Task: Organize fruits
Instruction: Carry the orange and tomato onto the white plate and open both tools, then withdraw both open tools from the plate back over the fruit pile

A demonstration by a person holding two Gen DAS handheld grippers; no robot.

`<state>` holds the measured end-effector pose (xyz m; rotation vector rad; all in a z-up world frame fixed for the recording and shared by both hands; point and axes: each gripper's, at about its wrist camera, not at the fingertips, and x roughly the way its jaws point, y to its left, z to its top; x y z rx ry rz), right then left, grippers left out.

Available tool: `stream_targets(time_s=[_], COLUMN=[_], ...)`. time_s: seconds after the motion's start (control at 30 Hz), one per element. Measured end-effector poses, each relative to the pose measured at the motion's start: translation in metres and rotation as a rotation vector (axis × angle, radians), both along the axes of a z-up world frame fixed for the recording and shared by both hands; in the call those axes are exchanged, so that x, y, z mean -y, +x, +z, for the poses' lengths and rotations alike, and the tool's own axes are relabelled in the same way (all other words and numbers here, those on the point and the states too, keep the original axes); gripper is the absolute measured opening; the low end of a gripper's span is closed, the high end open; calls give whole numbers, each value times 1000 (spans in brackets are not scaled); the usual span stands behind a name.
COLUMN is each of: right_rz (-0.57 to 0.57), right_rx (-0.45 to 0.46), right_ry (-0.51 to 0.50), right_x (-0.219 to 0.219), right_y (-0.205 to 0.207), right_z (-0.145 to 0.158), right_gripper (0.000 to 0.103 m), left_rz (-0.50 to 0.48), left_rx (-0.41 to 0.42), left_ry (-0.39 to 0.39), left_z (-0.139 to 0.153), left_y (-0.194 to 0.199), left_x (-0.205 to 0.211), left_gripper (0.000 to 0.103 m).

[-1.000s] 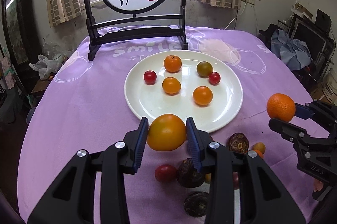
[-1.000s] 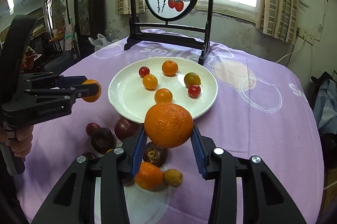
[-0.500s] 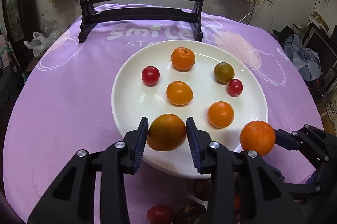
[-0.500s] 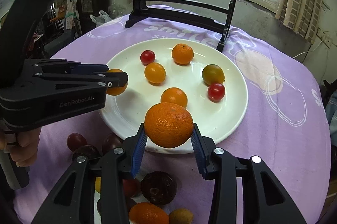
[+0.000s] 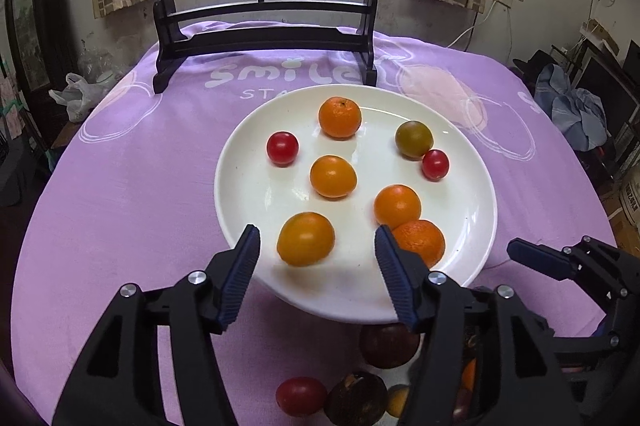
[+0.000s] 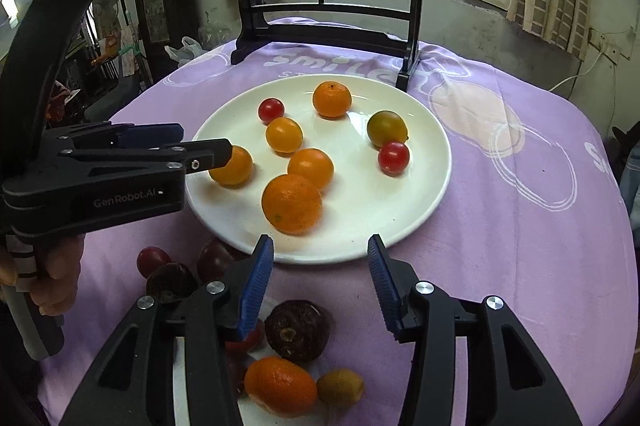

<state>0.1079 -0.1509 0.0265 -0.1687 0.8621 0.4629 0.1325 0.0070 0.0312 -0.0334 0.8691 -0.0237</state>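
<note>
- The left gripper [image 5: 316, 274] has just been opening; its jaws stand apart, with the smooth orange fruit [image 5: 306, 239] between them but clear of both pads, resting on the near part of the white plate [image 5: 476, 194].
- The right gripper [image 6: 320, 282] has likewise just been opening; its jaws are apart and hold nothing. The mandarin [image 6: 292, 204] lies ahead of the tips, above them in the right-wrist frame and left of centre, on the plate's near edge.
- Six other fruits sit on the plate further up the frame, so eight are placed by my count.
- The fruit left to sort lies the other way: at the bottom of both frames, on the purple cloth [image 6: 520, 226] on the near side of the plate. In the right-wrist view a small orange fruit [image 6: 280, 386], a dark brown fruit [image 6: 298, 330] and a yellowish one [image 6: 340, 388] lie under the right gripper.
- A red tomato [image 5: 301, 396] and another dark fruit [image 5: 354, 398] show at the bottom of the left-wrist frame.
- Each hand seems about as near to this cluster as the other, though the gripper bodies hide much of it; the next reach likely means pulling back towards the frame's bottom.
</note>
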Motion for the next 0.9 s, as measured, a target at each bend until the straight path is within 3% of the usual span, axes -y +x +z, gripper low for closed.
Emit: stream_targets(time_s=[0.2,0.33,0.9], right_rz=[-47,-66,-48], right_rx=[5,-4,-20], right_ry=[26,41,25], right_x=[29,44,46], right_y=[-24,-42,-95], right_z=[0,-6,-25], right_gripper=[50,56,57], left_rz=[-13,-12,-12], left_rx=[10,18,16], left_ry=[1,17,-7], left_z=[1,-4,-21], left_y=[-26,-45,-92], left_x=[1,-1,-8], left_gripper=[65,68,72])
